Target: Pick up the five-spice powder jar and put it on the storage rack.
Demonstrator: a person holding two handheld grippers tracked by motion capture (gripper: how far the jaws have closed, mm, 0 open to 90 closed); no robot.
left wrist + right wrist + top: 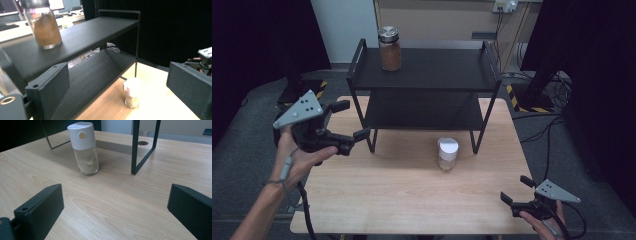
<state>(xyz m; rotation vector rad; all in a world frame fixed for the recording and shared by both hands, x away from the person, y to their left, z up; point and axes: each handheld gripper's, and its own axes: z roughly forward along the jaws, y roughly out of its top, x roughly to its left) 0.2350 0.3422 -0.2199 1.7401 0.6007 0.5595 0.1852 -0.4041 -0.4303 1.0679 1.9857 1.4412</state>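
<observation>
No lettering, label, brand or number could be read on the white-capped glass shaker jar or the steel-lidded brown-filled glass jar.

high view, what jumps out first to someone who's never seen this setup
The black two-tier shelf at the far side of the wooden table, with a brown-filled jar on its top tier. Next, the white-capped shaker standing alone on the table before the shelf. The left gripper and right gripper hang open at either side.
</observation>
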